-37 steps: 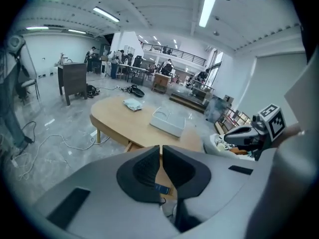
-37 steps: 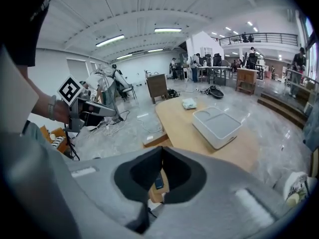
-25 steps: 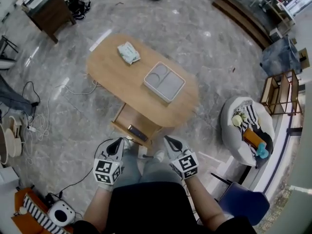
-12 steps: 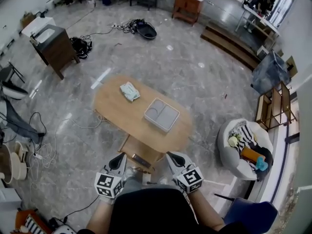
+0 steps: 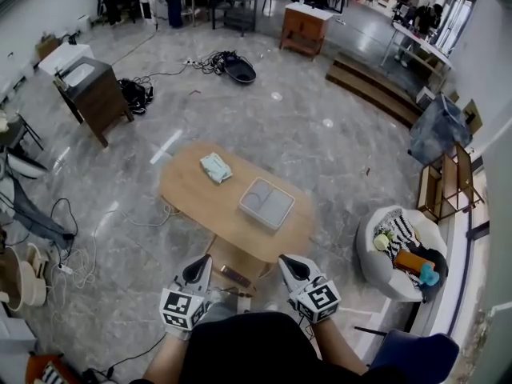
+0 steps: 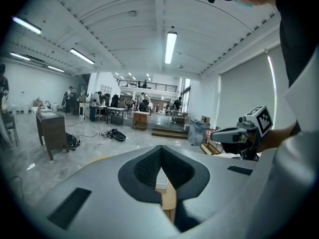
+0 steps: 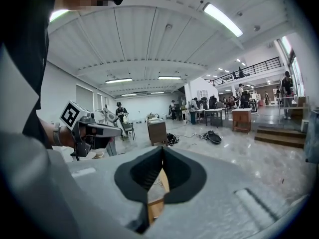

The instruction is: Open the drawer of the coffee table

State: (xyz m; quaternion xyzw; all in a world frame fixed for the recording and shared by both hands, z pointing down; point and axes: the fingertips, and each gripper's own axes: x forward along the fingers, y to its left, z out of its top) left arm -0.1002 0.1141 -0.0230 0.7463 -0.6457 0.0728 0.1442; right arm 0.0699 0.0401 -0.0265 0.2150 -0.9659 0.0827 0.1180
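Observation:
The oval wooden coffee table [image 5: 188, 189] stands on the marble floor below me. Its drawer [image 5: 218, 256] is pulled out on the near side, with a dark flat object [image 5: 235, 277] lying in it. My left gripper [image 5: 198, 268] is held close to my body at the drawer's near left, shut and empty. My right gripper [image 5: 288, 266] is at the drawer's near right, also shut and empty. In the left gripper view the left gripper [image 6: 160, 151] shows closed pads with the right gripper [image 6: 222, 135] to its side. In the right gripper view the right gripper [image 7: 162, 152] is closed, the left gripper [image 7: 110, 131] beside it.
On the tabletop lie a grey divided tray [image 5: 266, 202] and a pale green packet [image 5: 215, 167]. A white round seat with toys [image 5: 398, 250] stands to the right. A dark cabinet [image 5: 92, 93] is at far left. Cables [image 5: 76, 246] trail over the floor at left.
Both grippers have risen together with my viewpoint, so the table and its pulled-out drawer now look smaller and farther below. Both stay shut and empty.

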